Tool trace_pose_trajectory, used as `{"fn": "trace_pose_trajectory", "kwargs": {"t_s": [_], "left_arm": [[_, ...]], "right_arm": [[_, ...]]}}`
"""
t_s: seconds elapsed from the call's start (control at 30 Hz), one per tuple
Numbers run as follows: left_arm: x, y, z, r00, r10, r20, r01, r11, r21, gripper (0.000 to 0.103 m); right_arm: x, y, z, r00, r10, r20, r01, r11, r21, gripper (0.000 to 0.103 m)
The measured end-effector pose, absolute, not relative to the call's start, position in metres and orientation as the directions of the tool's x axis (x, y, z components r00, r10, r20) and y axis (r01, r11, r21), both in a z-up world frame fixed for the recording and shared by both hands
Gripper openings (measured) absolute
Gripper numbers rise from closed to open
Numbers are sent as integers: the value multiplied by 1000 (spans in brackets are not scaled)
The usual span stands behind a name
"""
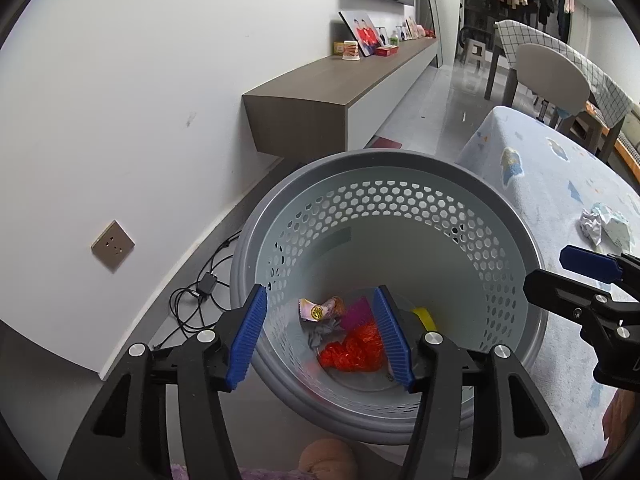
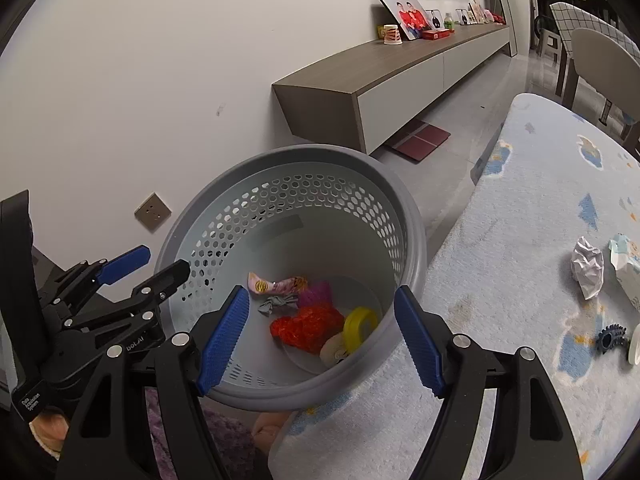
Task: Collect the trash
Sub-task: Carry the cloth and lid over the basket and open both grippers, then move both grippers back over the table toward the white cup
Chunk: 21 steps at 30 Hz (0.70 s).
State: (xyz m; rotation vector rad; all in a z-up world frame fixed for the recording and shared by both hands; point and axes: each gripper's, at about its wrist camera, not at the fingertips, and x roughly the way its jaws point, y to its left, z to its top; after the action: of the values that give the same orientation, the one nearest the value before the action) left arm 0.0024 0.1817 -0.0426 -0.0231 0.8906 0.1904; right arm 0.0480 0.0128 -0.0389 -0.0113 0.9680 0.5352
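A grey perforated bin point(image 1: 384, 160) point(image 2: 408, 216) stands on the floor against the table edge. At its bottom lie a red crumpled wrapper point(image 1: 352, 350) point(image 2: 308, 326), a pink wrapper point(image 1: 316, 310) point(image 2: 276, 284), a small grey wrapper point(image 2: 276, 304), a purple piece point(image 1: 356, 314) and a yellow tape roll point(image 2: 360, 326). My left gripper point(image 1: 320, 296) point(image 2: 164, 260) hovers over the bin's left side, open, with nothing between its fingers. My right gripper point(image 2: 322, 292) point(image 1: 546, 268) hangs over the bin's right rim, open and empty too.
On the cloth-covered table point(image 2: 520, 208) lie a crumpled white paper point(image 2: 587, 268) point(image 1: 592, 226), a light printed packet point(image 2: 626, 264) and a dark toothed object point(image 2: 610, 338). A wall socket point(image 1: 113, 245), cables point(image 1: 200, 292) and a low cabinet point(image 1: 320, 92) flank the bin.
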Motion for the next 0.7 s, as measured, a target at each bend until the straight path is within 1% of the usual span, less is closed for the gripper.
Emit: {"fn": "trace_pose_trajectory", "kwargs": {"t_s": [0.7], "left_arm": [[-1,176,-37,635,159,-756,-168,984,65,57]], "right_arm": [[36,-1,-32,488,407,-772,-407,889,211,72]]}}
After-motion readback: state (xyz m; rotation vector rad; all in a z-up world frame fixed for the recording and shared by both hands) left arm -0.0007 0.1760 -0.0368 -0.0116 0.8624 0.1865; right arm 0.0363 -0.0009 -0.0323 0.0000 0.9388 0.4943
